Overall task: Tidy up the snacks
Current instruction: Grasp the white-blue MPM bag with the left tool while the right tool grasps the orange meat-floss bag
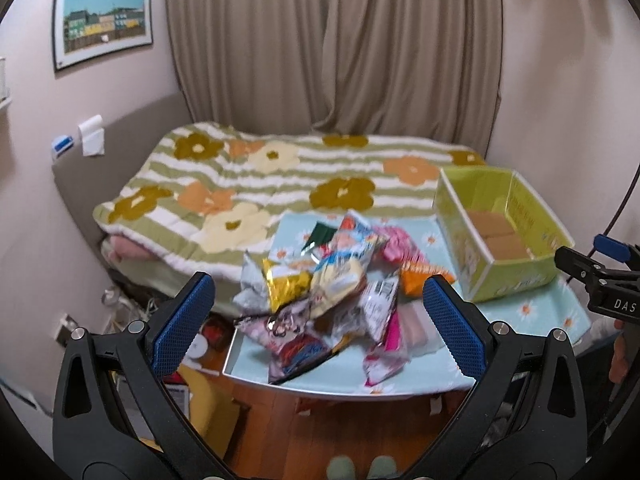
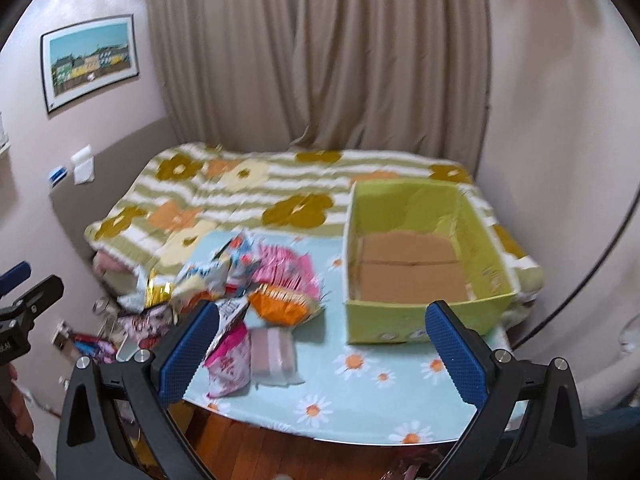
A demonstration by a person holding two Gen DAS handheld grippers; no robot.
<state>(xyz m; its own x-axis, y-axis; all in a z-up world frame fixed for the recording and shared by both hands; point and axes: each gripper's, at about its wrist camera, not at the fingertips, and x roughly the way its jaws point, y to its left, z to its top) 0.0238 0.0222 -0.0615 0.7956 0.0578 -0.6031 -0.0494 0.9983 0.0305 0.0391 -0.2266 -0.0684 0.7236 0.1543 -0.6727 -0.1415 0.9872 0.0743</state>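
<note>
Your left gripper and right gripper hold jaws wide, snack pile mid-frame, green box right of it.

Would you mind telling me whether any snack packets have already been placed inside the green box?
No: in the right wrist view the green box shows only its bare cardboard floor, while the snack packets lie piled on the table beside it.

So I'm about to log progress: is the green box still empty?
Empty: the green box shows only bare cardboard floor; the snack packets lie beside it on the table.
</note>
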